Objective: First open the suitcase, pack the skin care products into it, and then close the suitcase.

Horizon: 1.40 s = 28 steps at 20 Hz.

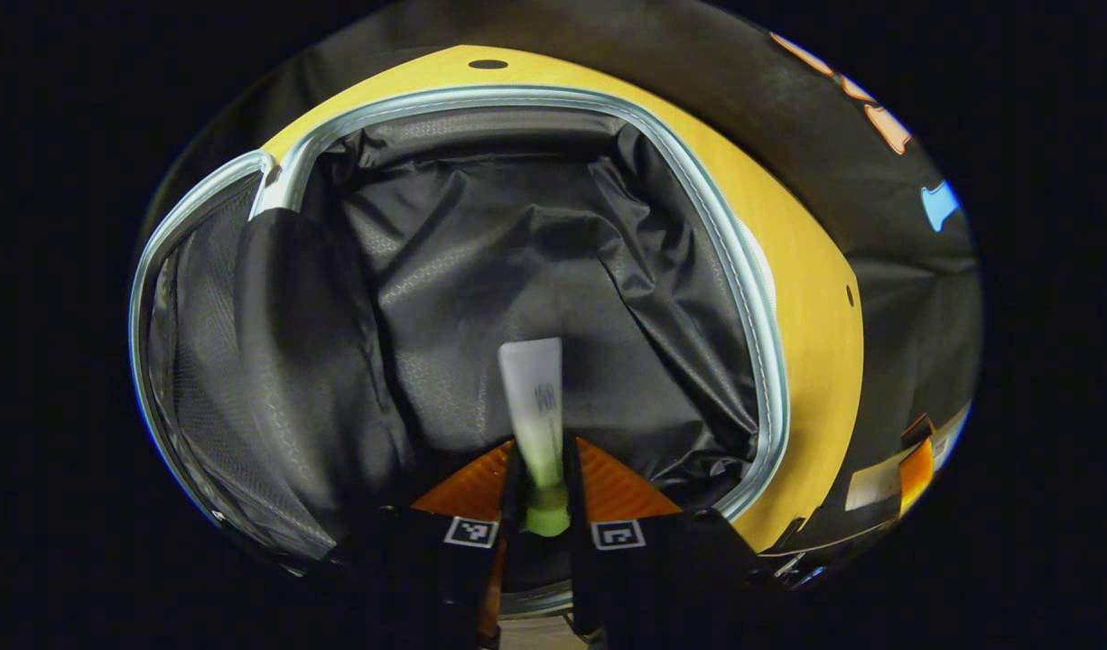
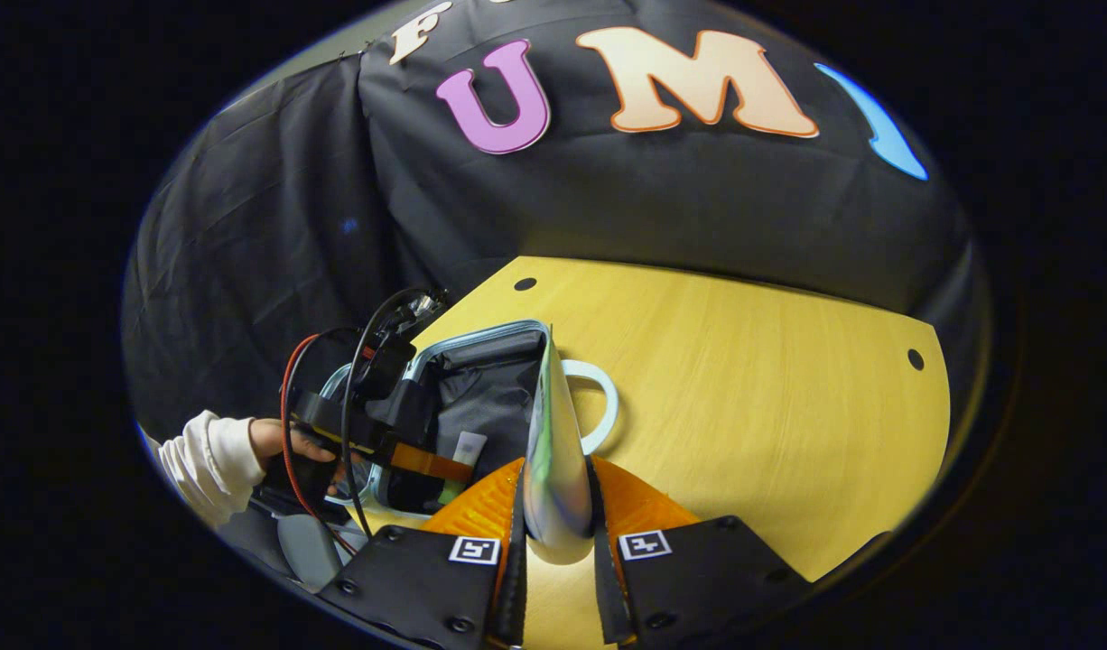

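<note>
The left gripper point(image 1: 537, 506) pinches a slim white tube with a green cap point(image 1: 534, 397) between both fingers, cap end in the grip, over the open suitcase's black fabric lining point(image 1: 481, 271); the suitcase's pale blue zipper rim point(image 1: 752, 298) rests on the yellow wooden table point(image 1: 815, 307); the right gripper point(image 2: 558, 528) clamps the suitcase's silvery raised lid edge point(image 2: 553, 442), beside its white loop handle point(image 2: 608, 397); a hand point(image 2: 278, 442) in a white sleeve point(image 2: 206, 460) holds the left gripper at the suitcase.
</note>
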{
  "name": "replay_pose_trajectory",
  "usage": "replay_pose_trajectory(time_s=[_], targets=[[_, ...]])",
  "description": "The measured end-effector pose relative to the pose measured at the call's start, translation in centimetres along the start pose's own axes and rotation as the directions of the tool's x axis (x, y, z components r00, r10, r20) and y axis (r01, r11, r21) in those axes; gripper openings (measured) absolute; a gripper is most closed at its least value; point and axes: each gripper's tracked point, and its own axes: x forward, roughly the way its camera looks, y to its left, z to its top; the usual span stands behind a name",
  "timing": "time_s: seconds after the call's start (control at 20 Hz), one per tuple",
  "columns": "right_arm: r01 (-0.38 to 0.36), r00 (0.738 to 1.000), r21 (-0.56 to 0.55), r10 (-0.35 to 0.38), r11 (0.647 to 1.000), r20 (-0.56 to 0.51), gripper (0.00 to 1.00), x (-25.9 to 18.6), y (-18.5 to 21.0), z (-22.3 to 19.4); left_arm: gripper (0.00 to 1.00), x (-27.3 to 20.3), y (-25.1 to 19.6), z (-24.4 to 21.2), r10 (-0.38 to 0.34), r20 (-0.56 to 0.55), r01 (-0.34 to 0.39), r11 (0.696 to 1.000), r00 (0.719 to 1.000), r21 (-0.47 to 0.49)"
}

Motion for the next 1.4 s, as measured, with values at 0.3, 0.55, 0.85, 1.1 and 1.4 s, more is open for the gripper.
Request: replay_pose_trajectory(time_s=[0.3,0.55,0.85,1.1,1.4], targets=[[-0.027,0.998,-0.011,0.026,1.000,-0.062,0.33,4.0,3.8,1.5,0.85,-5.0,-0.3,1.5,-0.087,0.105,0.088,0.996,0.991,-0.009],[-0.036,0.988,0.029,0.040,0.999,-0.146,0.33,7.8,5.6,-1.3,0.91,-9.7,2.5,1.9,-0.109,0.177,0.119,0.992,0.978,-0.047],[-0.012,0.966,0.004,0.013,1.000,-0.259,0.33,11.1,6.3,-6.7,0.91,-16.0,9.1,2.6,-0.050,0.291,0.095,0.986,0.955,-0.141],[0.022,0.958,-0.008,-0.024,1.000,-0.287,0.29,13.1,5.8,-8.6,0.91,-21.1,14.0,2.6,0.015,0.373,0.072,0.974,0.928,-0.217],[0.009,0.965,0.026,-0.002,1.000,-0.263,0.56,13.8,6.4,-8.4,0.92,-23.4,22.8,0.4,0.161,0.401,0.005,0.924,0.902,-0.382]])
